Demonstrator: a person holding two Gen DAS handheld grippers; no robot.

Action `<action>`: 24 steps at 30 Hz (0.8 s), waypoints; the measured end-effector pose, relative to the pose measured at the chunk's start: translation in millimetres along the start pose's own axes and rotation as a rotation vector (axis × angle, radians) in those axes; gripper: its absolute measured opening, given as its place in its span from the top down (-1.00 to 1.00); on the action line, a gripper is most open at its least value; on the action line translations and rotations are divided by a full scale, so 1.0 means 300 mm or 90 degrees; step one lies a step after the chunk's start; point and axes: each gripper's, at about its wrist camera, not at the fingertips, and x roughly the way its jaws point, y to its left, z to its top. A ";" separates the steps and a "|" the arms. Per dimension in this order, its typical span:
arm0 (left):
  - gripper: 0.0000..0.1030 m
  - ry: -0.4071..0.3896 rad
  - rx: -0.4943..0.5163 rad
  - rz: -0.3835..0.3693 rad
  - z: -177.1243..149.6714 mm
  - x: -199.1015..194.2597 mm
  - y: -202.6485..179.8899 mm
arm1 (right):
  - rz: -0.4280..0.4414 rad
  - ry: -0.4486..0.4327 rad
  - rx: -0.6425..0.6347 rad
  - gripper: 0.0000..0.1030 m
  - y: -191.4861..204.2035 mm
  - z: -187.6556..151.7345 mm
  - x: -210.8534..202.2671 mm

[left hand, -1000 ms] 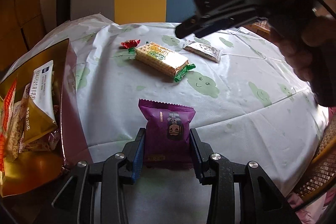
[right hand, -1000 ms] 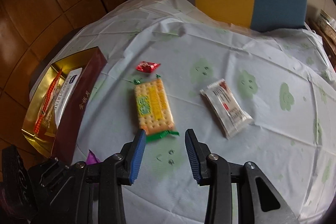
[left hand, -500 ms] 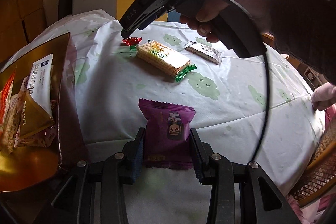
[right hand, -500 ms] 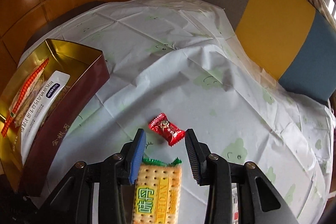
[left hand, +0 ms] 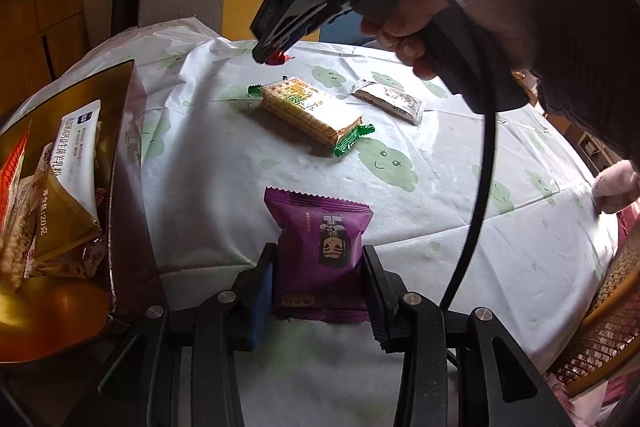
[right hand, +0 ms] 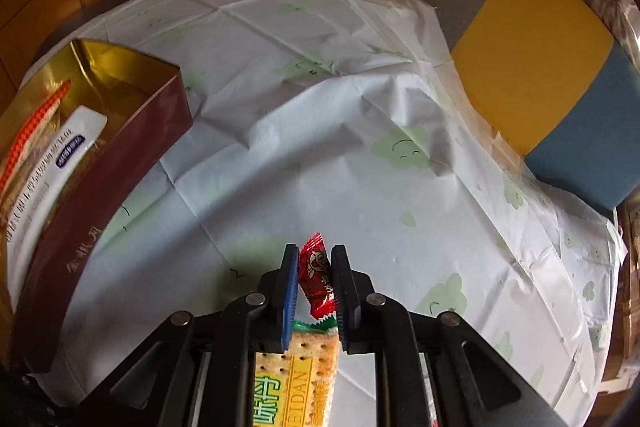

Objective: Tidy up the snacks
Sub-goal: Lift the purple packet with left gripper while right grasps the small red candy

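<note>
My left gripper (left hand: 318,267) is shut on a purple snack packet (left hand: 322,247) and holds it over the near part of the table. My right gripper (right hand: 315,279) is shut on a small red candy (right hand: 317,277), just beyond the end of a yellow cracker pack (right hand: 296,379). In the left wrist view the right gripper's tip (left hand: 272,53) sits at the red candy (left hand: 280,57) at the far side, with the cracker pack (left hand: 310,113) nearer. A maroon and gold box (left hand: 76,195) holding several snack packs stands at the left (right hand: 100,187).
A white wrapped bar (left hand: 388,101) lies right of the cracker pack. The table has a white cloth with green clouds (left hand: 400,187). A grey, yellow and blue chair (right hand: 520,39) stands behind the table. A wicker chair (left hand: 600,327) is at the near right.
My right gripper moved forward past the cracker pack and closed on the red candy. My left gripper stayed put, still holding the purple packet.
</note>
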 end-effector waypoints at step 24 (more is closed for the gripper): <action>0.20 0.020 0.015 0.050 0.015 0.016 -0.041 | -0.030 0.089 0.214 0.62 -0.075 -0.620 -0.225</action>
